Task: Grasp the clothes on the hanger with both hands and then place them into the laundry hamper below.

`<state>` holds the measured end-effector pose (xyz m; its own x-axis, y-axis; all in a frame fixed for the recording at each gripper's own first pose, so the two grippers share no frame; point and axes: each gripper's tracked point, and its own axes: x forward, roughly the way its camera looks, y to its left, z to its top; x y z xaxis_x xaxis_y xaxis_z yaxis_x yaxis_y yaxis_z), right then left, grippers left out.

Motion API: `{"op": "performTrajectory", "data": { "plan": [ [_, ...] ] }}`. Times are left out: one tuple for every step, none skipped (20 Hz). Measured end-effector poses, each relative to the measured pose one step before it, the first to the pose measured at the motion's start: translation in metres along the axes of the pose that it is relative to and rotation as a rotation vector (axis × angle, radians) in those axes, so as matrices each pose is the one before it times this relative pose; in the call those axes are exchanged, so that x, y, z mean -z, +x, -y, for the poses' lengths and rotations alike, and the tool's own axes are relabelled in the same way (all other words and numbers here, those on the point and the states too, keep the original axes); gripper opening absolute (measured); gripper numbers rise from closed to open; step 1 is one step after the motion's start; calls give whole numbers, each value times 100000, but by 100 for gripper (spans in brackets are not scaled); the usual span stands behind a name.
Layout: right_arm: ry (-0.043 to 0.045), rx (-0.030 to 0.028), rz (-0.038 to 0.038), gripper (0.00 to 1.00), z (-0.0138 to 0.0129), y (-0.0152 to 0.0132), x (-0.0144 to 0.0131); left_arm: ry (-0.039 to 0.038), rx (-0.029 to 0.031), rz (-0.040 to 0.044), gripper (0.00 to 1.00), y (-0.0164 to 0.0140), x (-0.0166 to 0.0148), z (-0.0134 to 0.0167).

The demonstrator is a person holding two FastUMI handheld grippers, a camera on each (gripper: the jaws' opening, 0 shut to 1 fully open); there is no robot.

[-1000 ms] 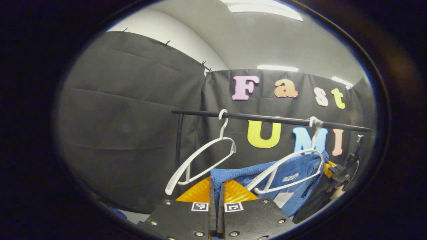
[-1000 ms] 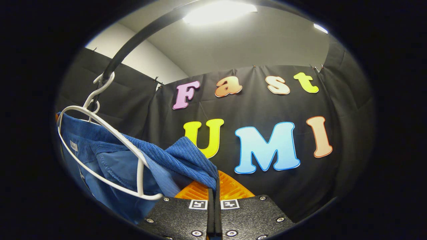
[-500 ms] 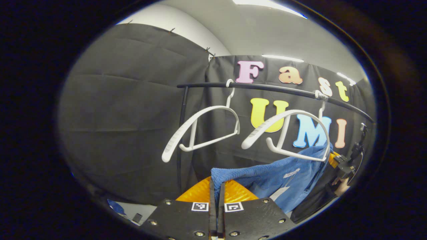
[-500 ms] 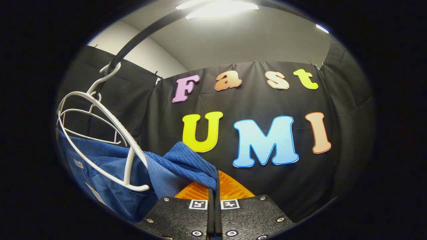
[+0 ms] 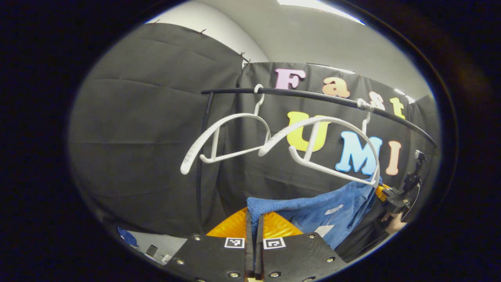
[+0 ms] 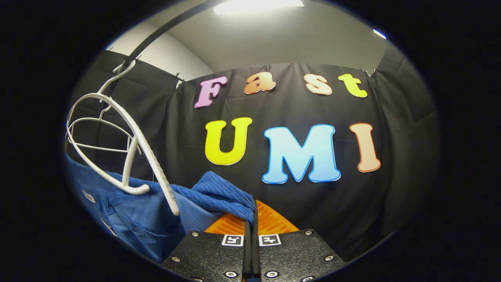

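Note:
A blue corduroy garment (image 5: 328, 205) hangs stretched between both grippers, below the white hanger (image 5: 332, 145) that it came from. My left gripper (image 5: 254, 219) is shut on one end of the cloth. In the right gripper view the same blue garment (image 6: 156, 207) sags under the bare white hanger (image 6: 129, 149), and my right gripper (image 6: 253, 217) is shut on a folded edge of it. The far end of the cloth reaches the other gripper (image 5: 397, 196), held by a hand at the right edge of the left gripper view.
A black rail (image 5: 313, 98) carries two white hangers; the second hanger (image 5: 223, 137) is bare and hangs left of the first. The rail's upright post (image 5: 201, 156) stands at the left. A pale floor patch with small items (image 5: 156, 246) lies low left.
Both grippers have sunk with the blue garment. It has slipped off the white hanger, which now hangs bare above the cloth. The rail sits higher in both views.

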<state>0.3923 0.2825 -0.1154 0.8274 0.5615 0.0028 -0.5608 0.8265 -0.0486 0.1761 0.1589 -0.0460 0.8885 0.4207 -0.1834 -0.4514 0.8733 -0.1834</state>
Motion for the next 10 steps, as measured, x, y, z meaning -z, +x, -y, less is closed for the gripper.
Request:
{"op": "performTrajectory", "data": {
  "plan": [
    [698, 387, -1556, 0, 306, -238, 560, 120, 339, -662, 2, 0, 149, 284],
    [180, 196, -1510, 0, 250, -366, 486, 380, 280, -652, 2, -110, 344, 234],
    [-238, 377, -1002, 0, 260, -317, 526, 539, 142, -540, 9, -315, 209, 123],
    [-253, 97, -580, 0, 225, -417, 225, 690, 77, -378, 8, -469, 275, 261],
    [47, -16, -363, 0, 177, -464, 212, 586, -32, -331, 2, -223, 226, 133],
    [197, 88, -79, 0, 226, -504, 26, 295, 60, -276, 2, -122, 223, 63],
    [208, 147, -122, 0, 248, -497, 71, -147, 311, -30, 2, -246, 78, 116],
    [372, -19, -260, 0, 259, -517, -89, -277, 112, 144, 2, -364, -84, 118],
    [526, 8, -198, 0, 224, -497, -48, -377, 95, 57, 2, -286, -228, 54],
    [599, -180, -132, 0, 132, -538, -126, -342, -95, 135, 2, -460, -172, -142]
  ]
}}
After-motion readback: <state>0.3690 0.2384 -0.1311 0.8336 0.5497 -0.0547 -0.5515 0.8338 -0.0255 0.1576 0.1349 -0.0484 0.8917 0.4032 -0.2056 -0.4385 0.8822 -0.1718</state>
